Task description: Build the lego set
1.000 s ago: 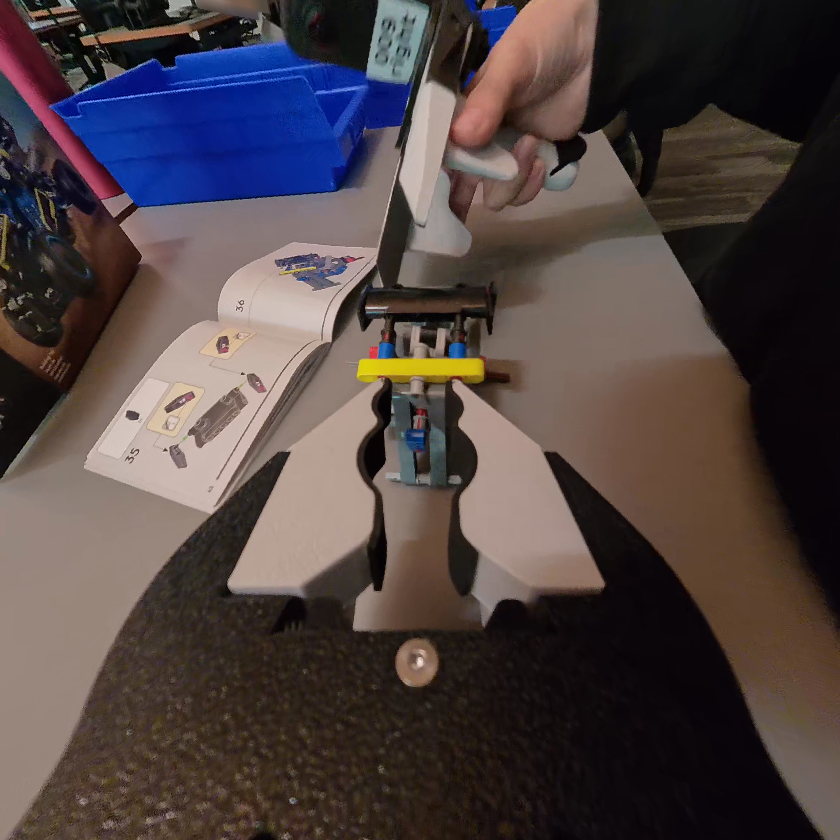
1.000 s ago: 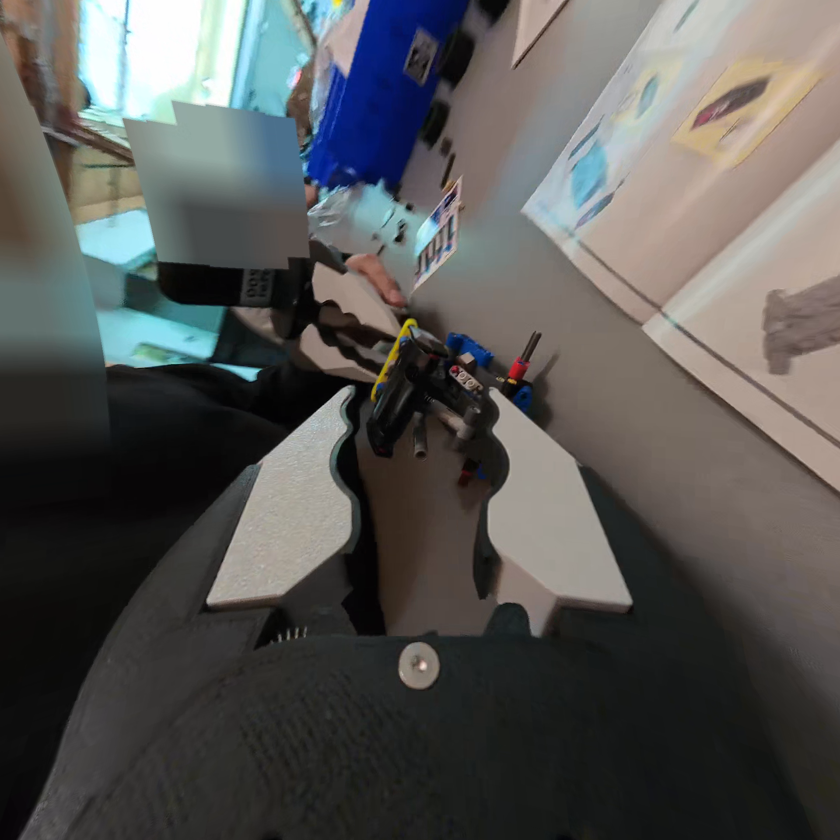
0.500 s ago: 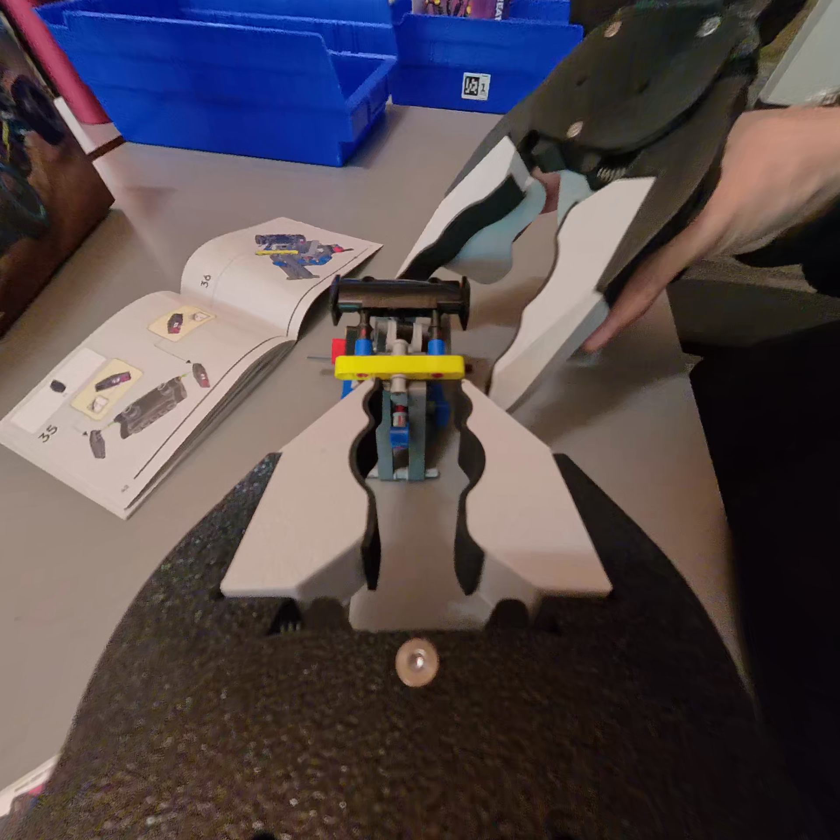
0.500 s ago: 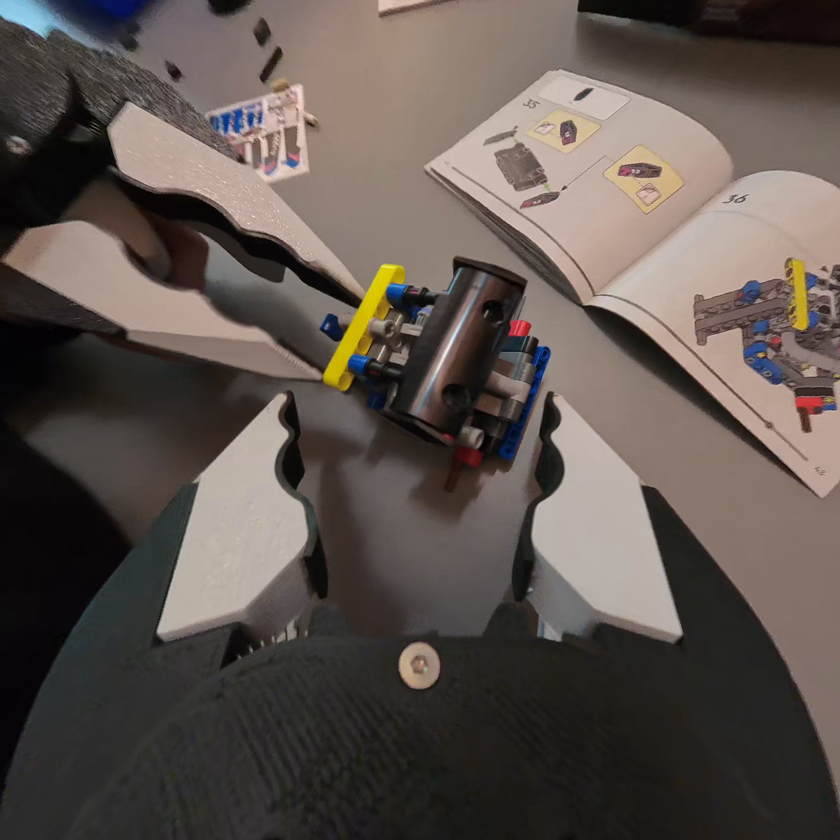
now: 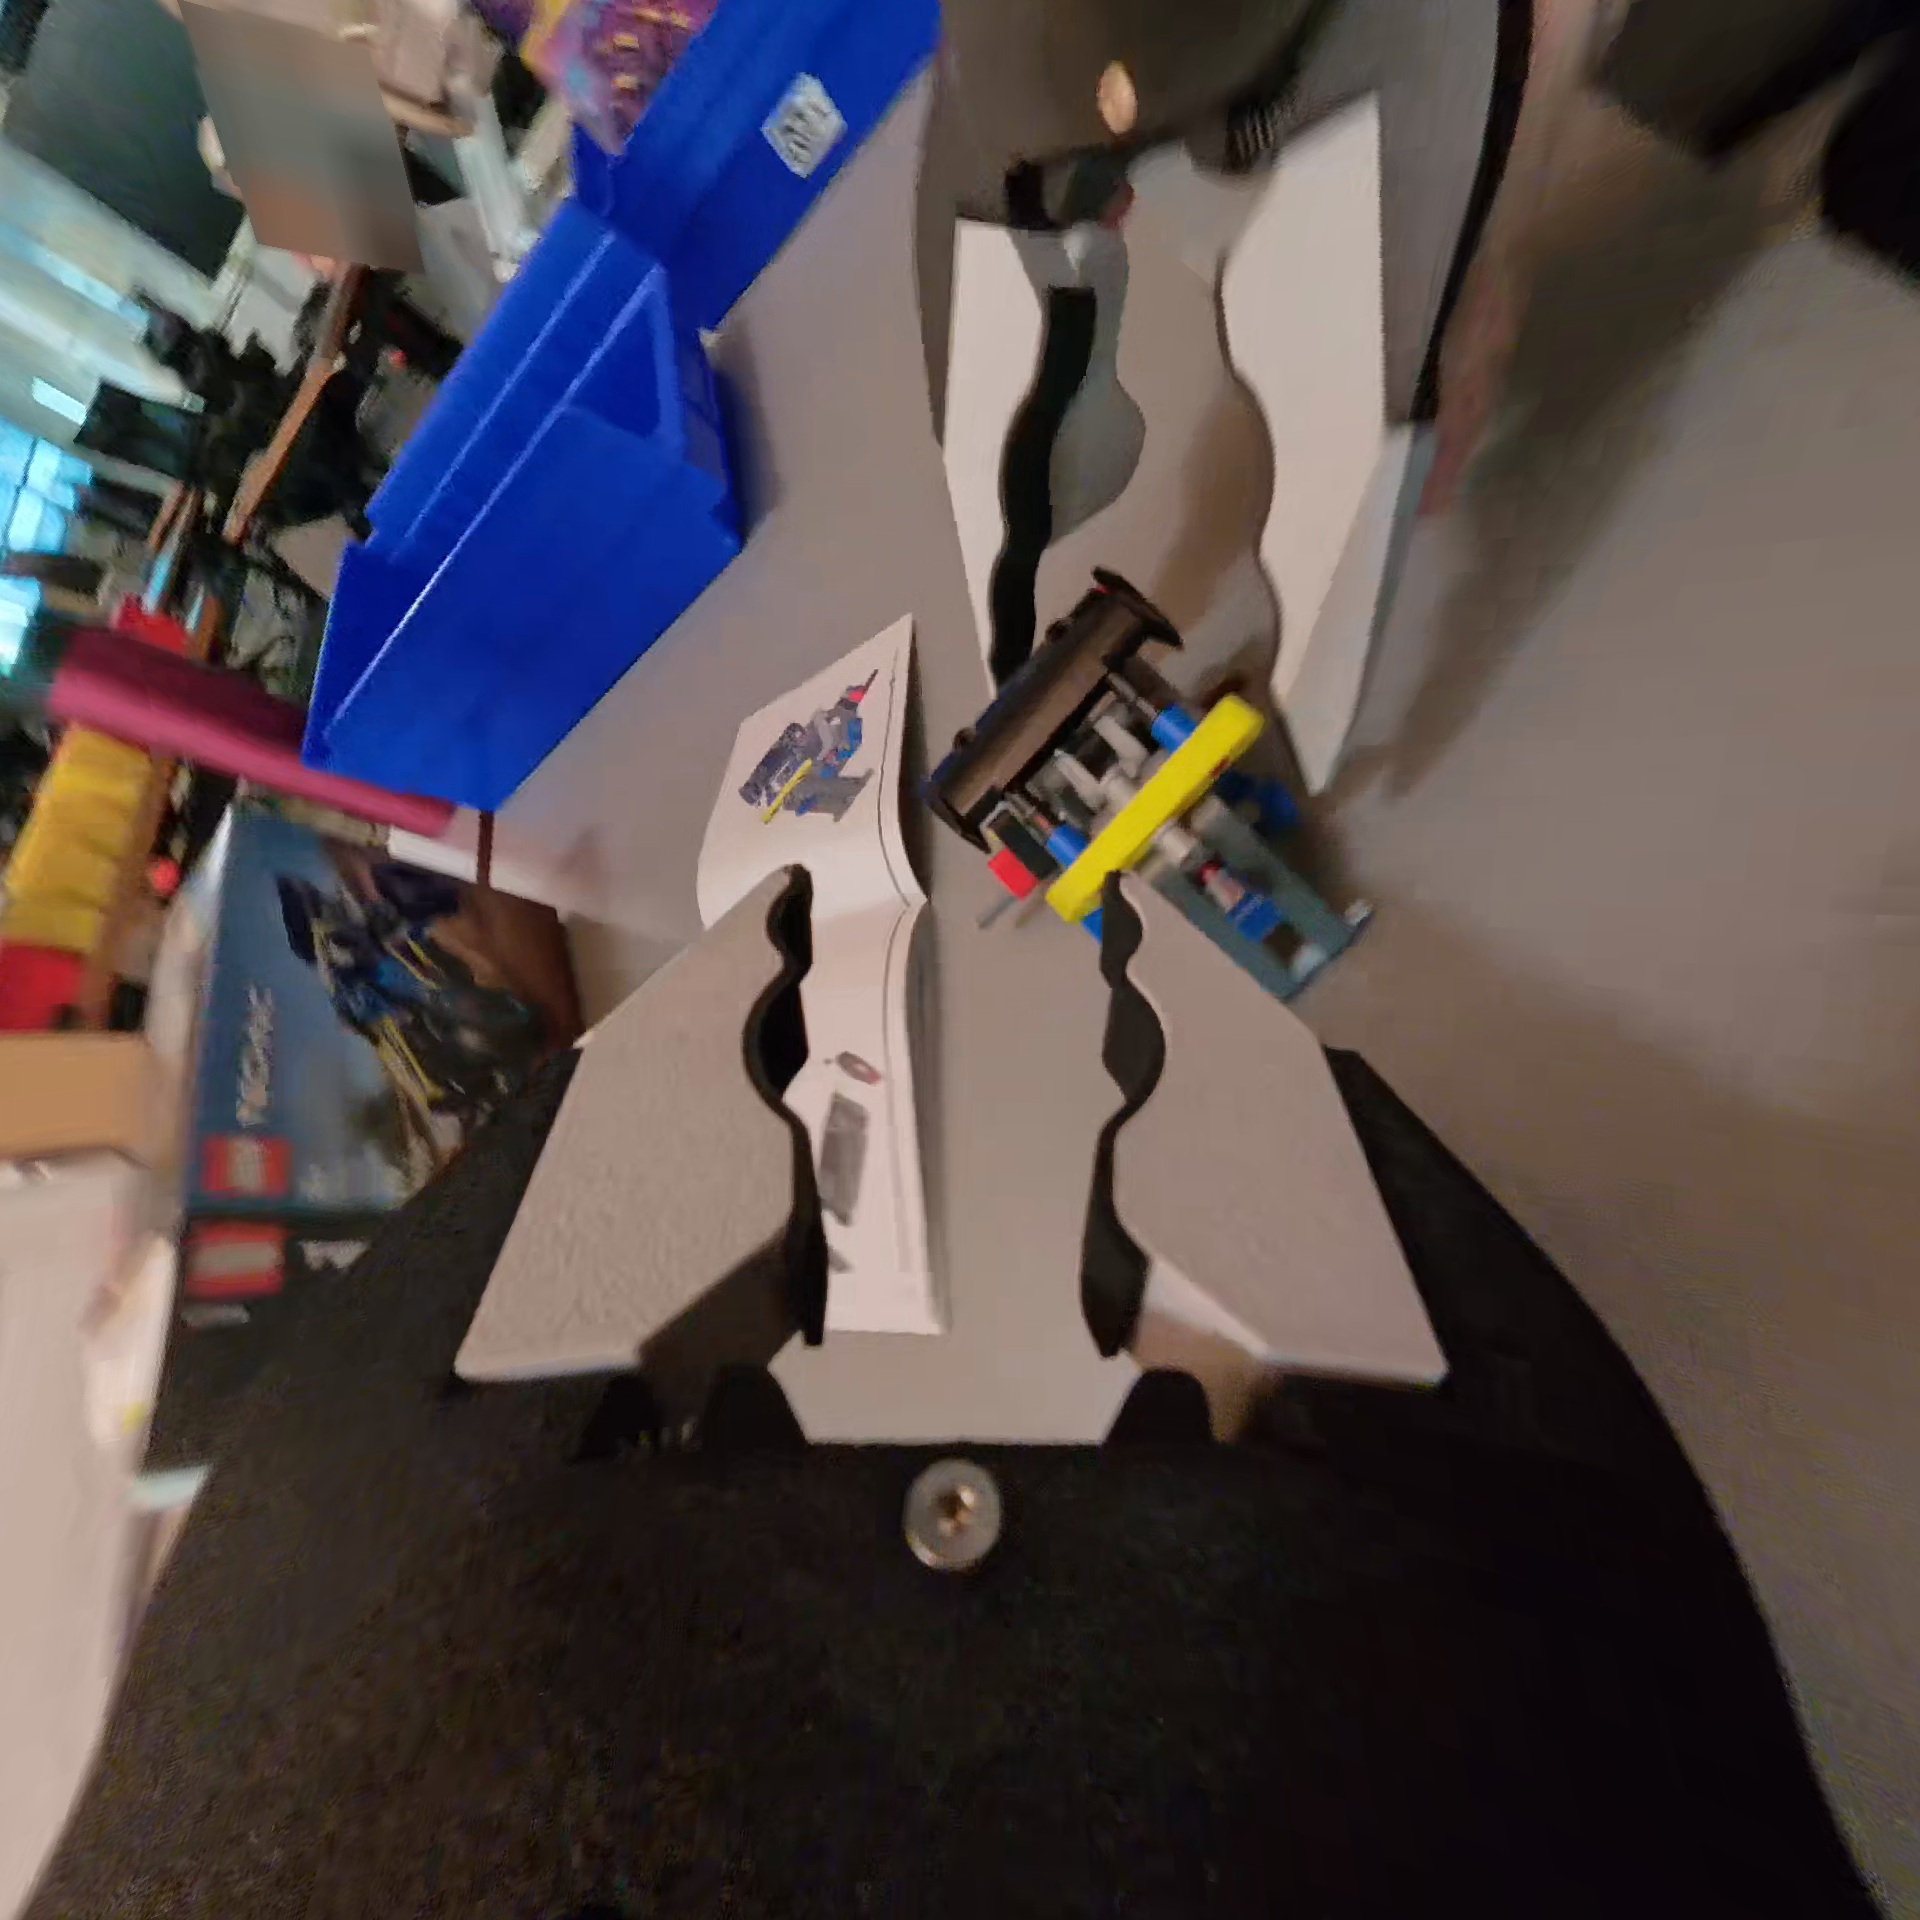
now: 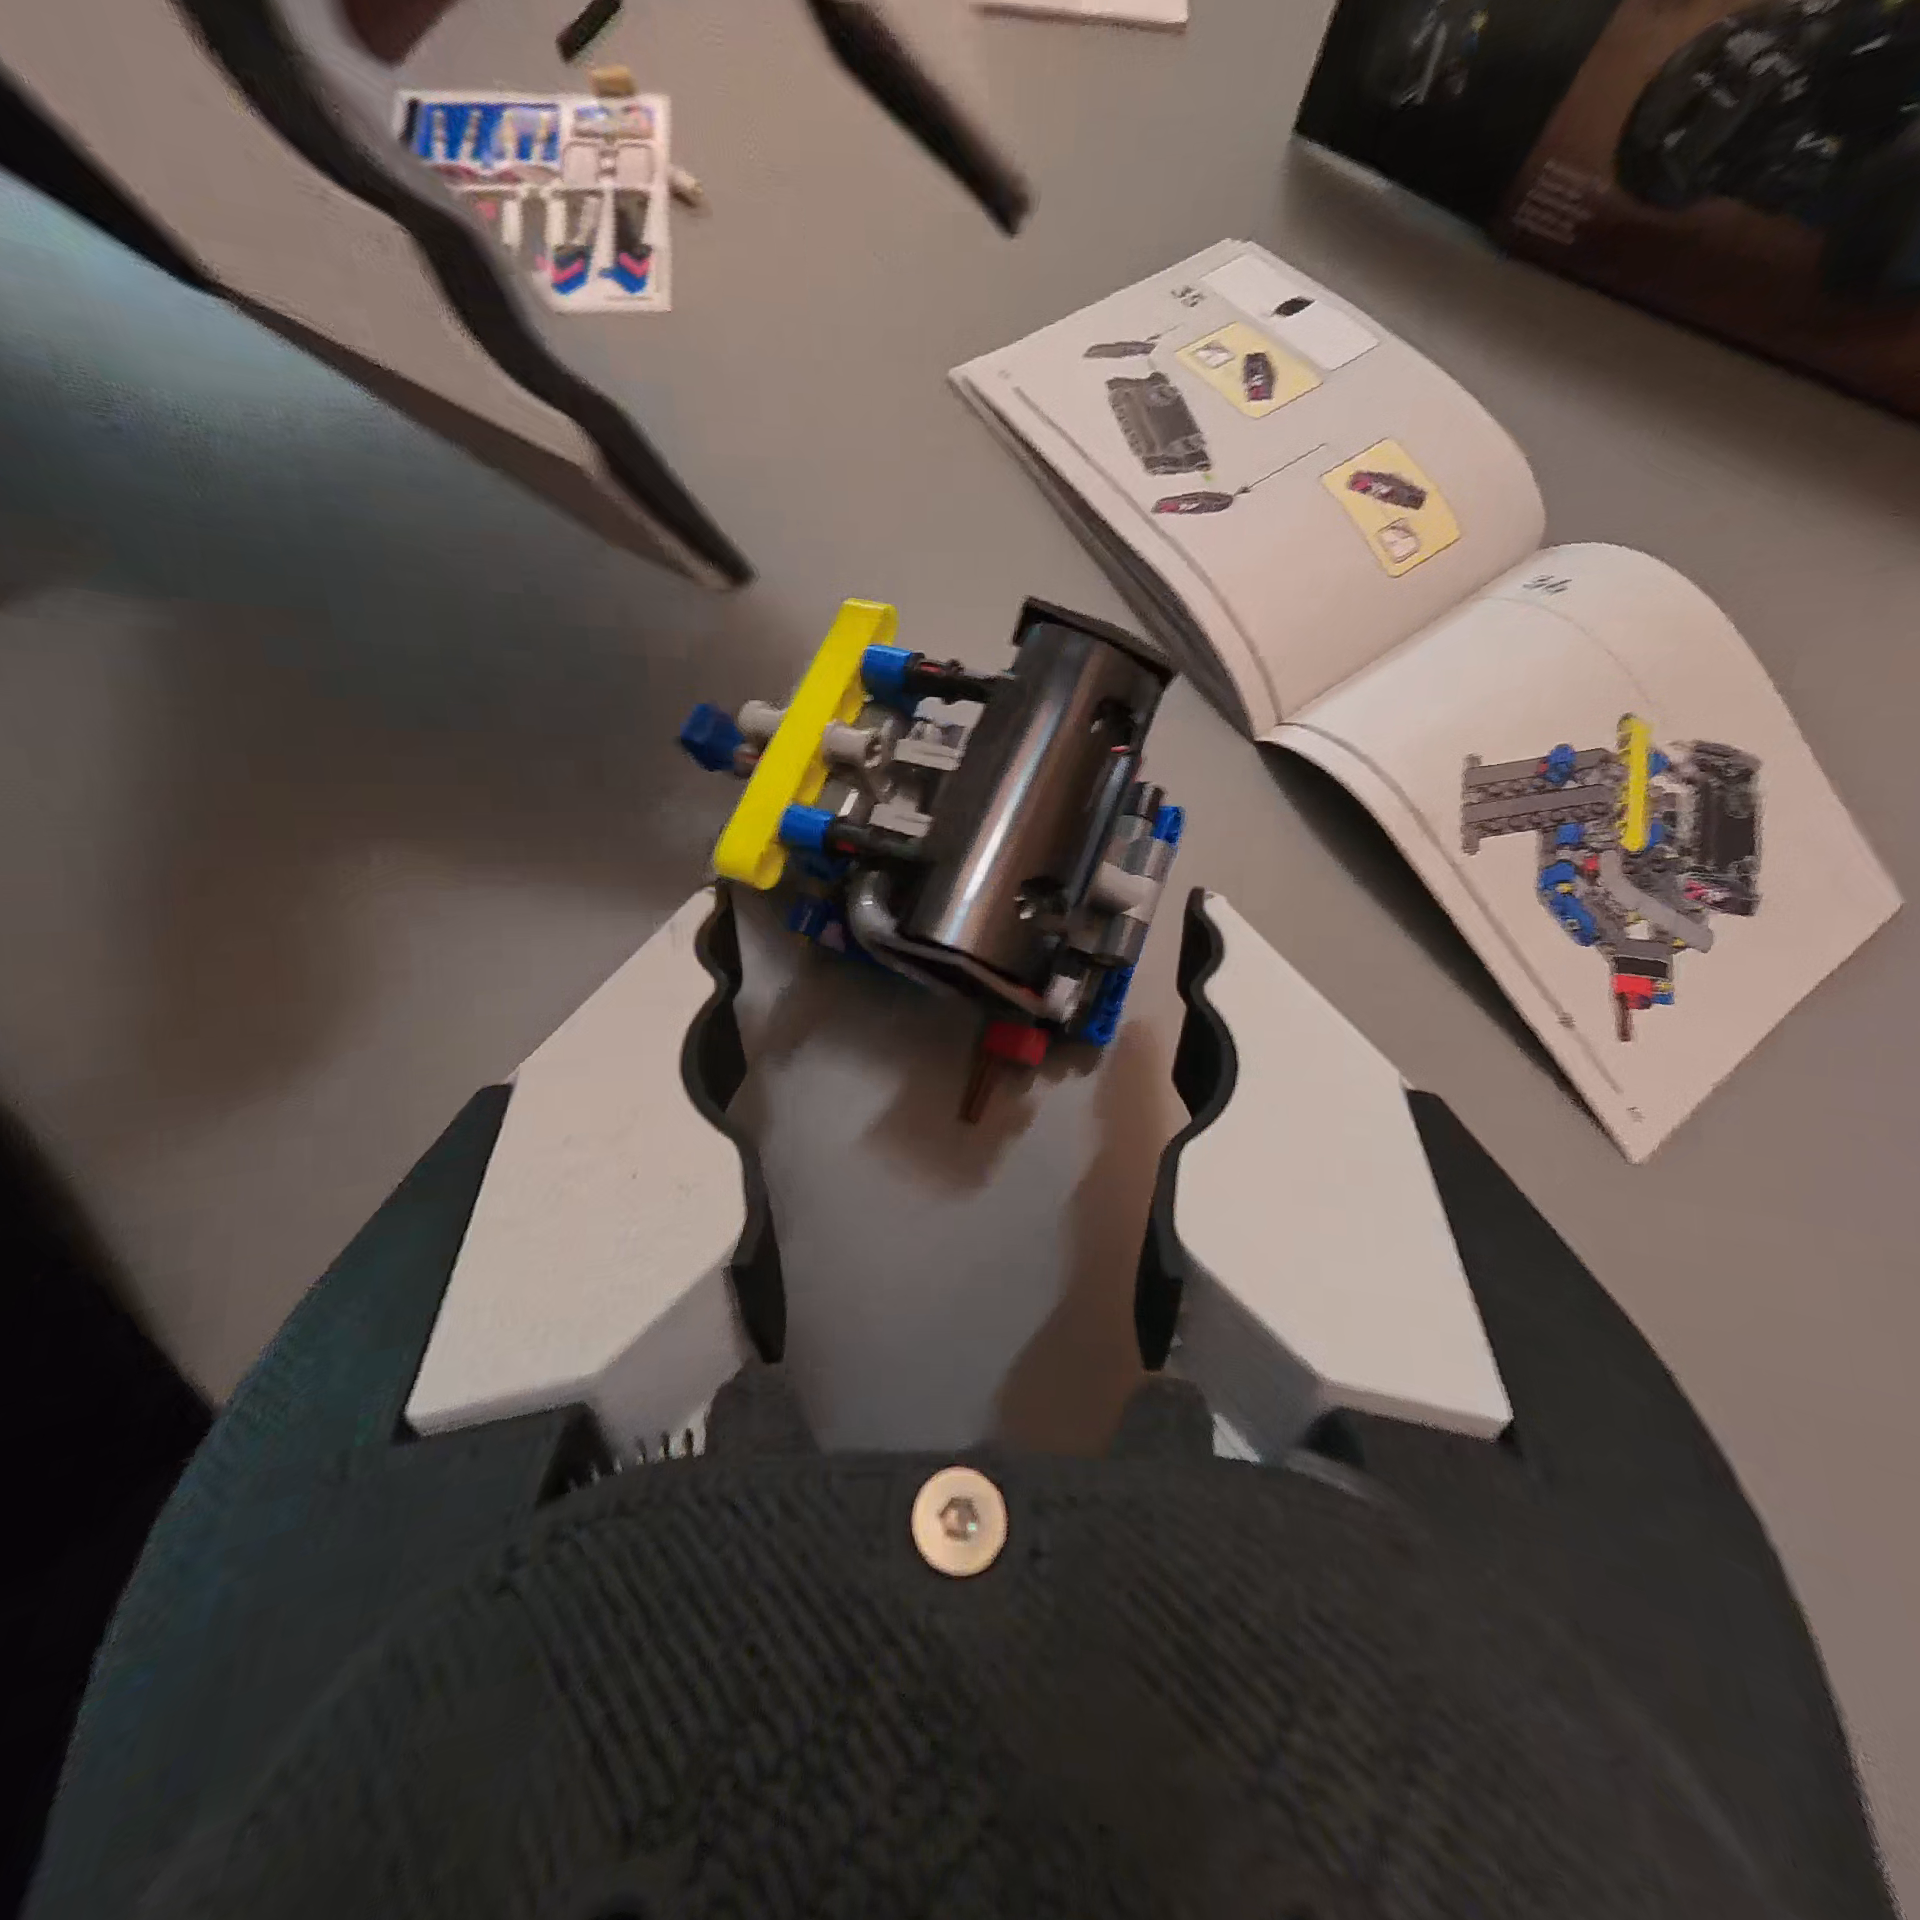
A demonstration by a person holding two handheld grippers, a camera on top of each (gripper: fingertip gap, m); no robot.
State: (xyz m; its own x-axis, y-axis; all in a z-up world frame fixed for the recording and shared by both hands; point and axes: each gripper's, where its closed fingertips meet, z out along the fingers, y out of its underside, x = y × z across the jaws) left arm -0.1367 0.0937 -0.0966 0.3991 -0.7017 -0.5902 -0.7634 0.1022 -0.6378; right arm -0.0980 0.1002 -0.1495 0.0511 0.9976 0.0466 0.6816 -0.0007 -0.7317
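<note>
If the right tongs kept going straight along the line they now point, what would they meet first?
Most likely the brick assembly on the table; it sits just beyond the open right tongs, untouched.

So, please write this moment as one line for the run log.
left claw: open, holds nothing | right claw: open, around toy model, not gripping | model: on table | booklet: open beside model

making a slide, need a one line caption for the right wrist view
Open right tool poised around a brick assembly with a yellow beam on the grey table, beside an open instruction booklet.
</note>
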